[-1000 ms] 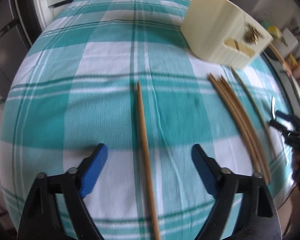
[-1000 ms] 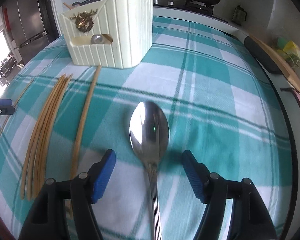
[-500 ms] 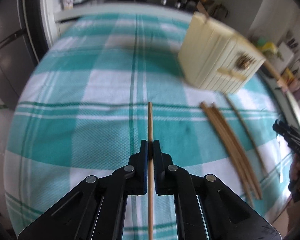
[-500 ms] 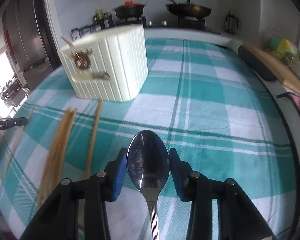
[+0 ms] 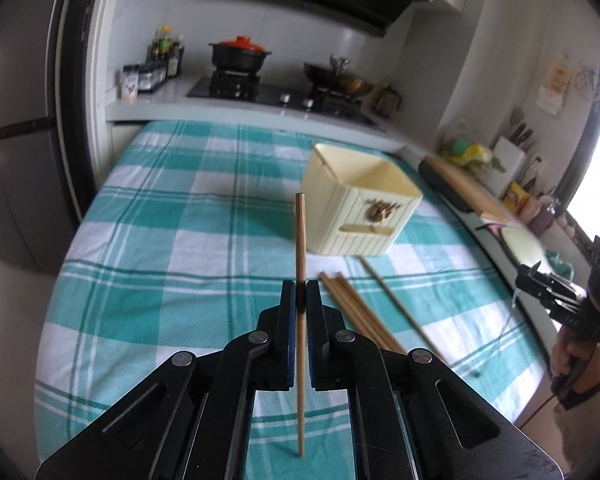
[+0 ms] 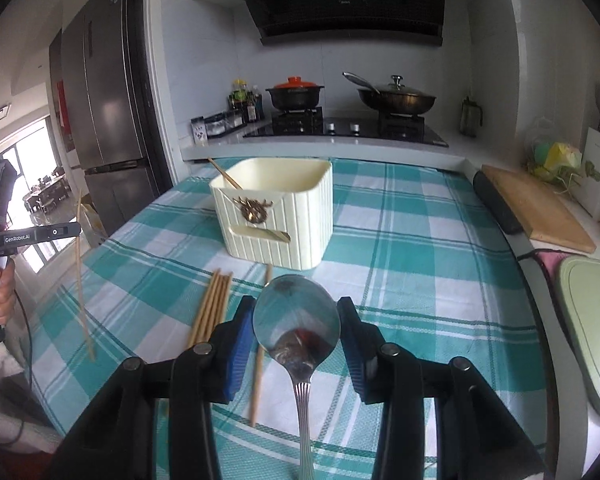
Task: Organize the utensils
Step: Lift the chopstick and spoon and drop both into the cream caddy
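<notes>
Left wrist view first: my left tool (image 5: 301,298) is clenched on a single chopstick (image 5: 300,240), pinched at about its middle, so a long end sticks forward toward the cream utensil holder (image 5: 360,216) and another hangs back under the tool. With such a thin round stick between flat pads, I judge it could swivel or slide in the grip if its tip knocks the holder's rim, and then it would drop on the checked cloth of the surface (image 5: 160,248) instead of into the holder. Just right of my tool lie the loose chopsticks (image 5: 356,312), and a careless low pass could scatter them. One stick already leans inside the holder's far left corner, and a new one could cross it. Right wrist view: my right tool (image 6: 298,320) grasps a metal spoon (image 6: 296,316) across the bowl, its handle trailing back toward me. That curved, slick bowl gives the pads little purchase, so I expect it might tilt or squirt out, above all if I tip it downward over the holder (image 6: 276,216). Both tools aim at one opening, and my left tool (image 6: 32,234) sits off at the far left, so arriving together risks a collision.
</notes>
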Available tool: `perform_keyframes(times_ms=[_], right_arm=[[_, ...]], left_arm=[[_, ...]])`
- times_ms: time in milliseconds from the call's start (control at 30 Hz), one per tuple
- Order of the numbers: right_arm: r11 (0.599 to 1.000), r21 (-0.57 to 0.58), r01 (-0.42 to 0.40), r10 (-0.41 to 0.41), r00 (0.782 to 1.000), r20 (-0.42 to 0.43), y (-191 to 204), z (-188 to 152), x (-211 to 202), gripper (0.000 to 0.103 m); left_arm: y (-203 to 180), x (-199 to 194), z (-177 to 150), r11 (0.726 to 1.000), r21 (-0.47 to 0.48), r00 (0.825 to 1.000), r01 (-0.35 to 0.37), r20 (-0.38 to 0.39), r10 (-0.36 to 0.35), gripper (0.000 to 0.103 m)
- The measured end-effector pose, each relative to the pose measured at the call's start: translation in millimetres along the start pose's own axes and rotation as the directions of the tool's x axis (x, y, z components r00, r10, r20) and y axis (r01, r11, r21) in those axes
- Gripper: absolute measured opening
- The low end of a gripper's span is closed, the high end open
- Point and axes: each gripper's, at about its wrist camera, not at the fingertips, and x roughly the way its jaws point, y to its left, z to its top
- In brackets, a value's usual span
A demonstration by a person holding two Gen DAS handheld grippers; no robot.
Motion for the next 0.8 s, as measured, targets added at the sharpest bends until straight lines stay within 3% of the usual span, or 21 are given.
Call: perform_keyframes(times_ms=[333,567,800], right_arm=[[0.998,0.059,-0.023,0.018,0.997,0.075,-7,43,-3,0.042],[0.997,0.053,-0.064,0.058,0.992,0.108,-9,113,7,0.042],[0.997,0.033,-0.069,0.061,0.979,0.192,-5,196,20,0.042]], left_arm=[[-5,-5,29,0.999,-0.01,0.999,0.034,0.029,-0.034,0.003],[-23,-19,99,0.996,0.009,0.991,0.09,0.097,-0.09,0.003],[-61,-19,185,0.993,0.04,0.961,0.107,0.251,-0.113,0.003]])
